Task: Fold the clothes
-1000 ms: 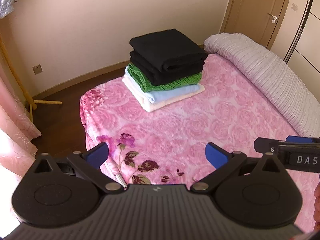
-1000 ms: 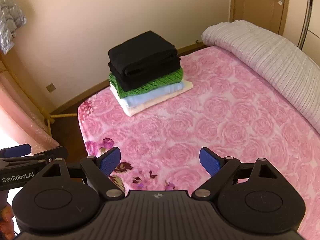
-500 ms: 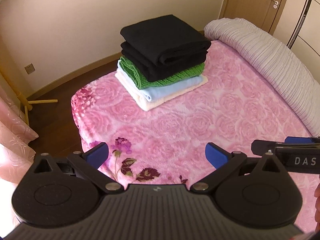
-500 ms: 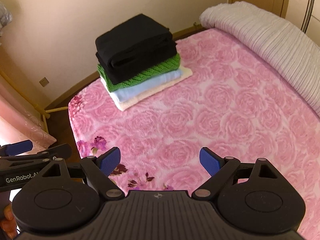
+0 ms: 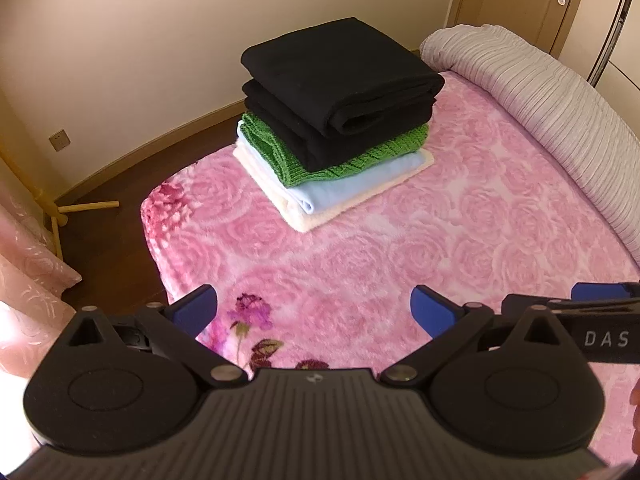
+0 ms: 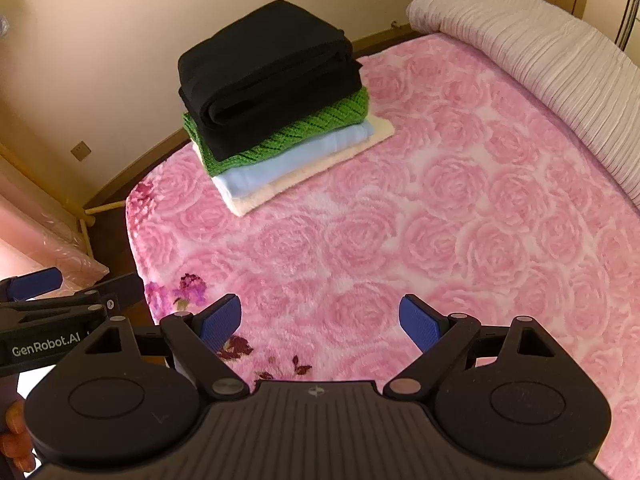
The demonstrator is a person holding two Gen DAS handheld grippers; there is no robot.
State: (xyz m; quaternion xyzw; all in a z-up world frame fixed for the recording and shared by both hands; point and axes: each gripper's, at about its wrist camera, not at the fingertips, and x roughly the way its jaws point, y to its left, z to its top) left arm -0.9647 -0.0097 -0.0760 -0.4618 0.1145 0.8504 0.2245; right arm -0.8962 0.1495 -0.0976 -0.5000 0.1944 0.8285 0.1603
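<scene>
The left gripper (image 5: 314,310) hangs over the near edge of the bed with its blue-padded fingers (image 5: 196,308) spread wide and nothing between them. The right gripper (image 6: 320,320) is held level with it, just to its right, jaws likewise wide apart and empty; its blue pads (image 6: 418,322) frame only bedding. Each tool shows in the other's camera: the right one juts in at the right edge of the left view, the left one at the left edge of the right view, where fingertips of a hand (image 6: 16,436) curl around its handle.

Directly under and ahead of both grippers lies a pink rose-patterned blanket (image 5: 400,248), with darker purple printed flowers (image 5: 250,316) on the near corner, just beyond the left gripper's fingers.

Further ahead, well apart from both pairs of fingers and toward the far left corner of the bed, sits the pile of folded clothes (image 5: 336,120). From the bottom it has a cream piece (image 6: 280,188), a pale blue piece (image 6: 288,156), a green knit (image 6: 304,128) and a thick black garment (image 6: 264,76) folded on top, edges roughly aligned.

Ahead and to the right, a rolled grey ribbed quilt (image 5: 552,100) runs along the far side of the bed. Beyond the pile stand a cream wall (image 5: 160,40) with a socket (image 5: 59,140) low down, and a wooden door (image 5: 528,0) at the far right.
</scene>
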